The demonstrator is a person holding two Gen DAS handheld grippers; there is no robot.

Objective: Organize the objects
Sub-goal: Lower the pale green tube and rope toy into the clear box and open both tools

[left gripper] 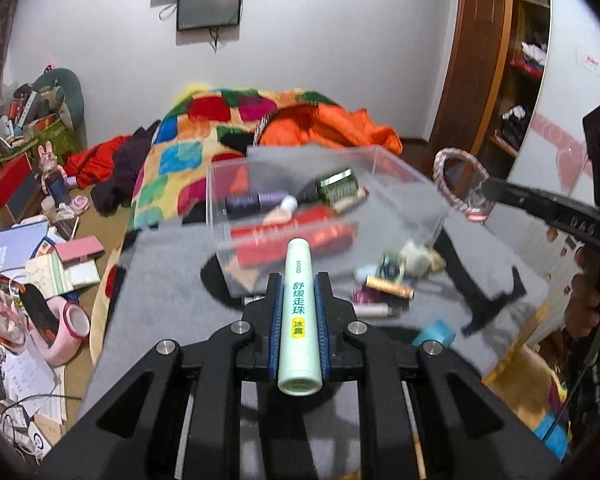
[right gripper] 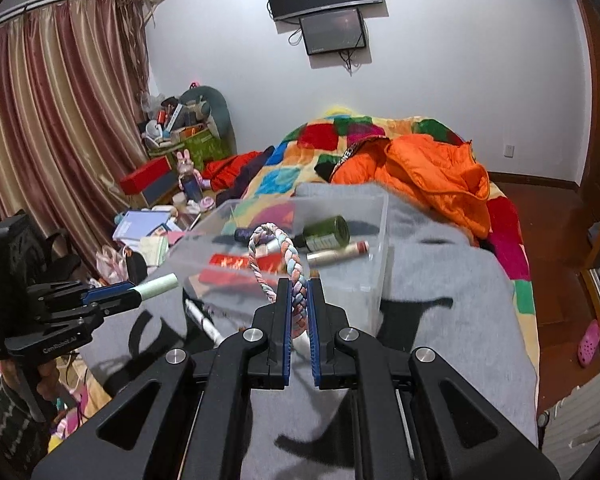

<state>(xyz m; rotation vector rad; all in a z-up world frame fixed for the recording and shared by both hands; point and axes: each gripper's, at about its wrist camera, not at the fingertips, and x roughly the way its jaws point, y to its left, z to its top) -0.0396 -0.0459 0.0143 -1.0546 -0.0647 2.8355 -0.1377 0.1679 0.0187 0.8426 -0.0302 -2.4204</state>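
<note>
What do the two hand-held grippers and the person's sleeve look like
Both the left hand-held gripper and right hand-held gripper are matte black, with angular cut-out linkages, silver round bolts and blue ribbed pads. White lettering marks their sides. The sleeve is dark knit with a pale zigzag.

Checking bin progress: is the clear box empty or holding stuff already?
Holding stuff. Through the clear box walls: a green bottle, a red tube, a purple bottle, all lying flat.

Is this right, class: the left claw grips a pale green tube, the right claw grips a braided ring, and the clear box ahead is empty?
Not empty. The right wrist view shows the clear box already holding a green bottle and a red item; the rest stands.
</note>
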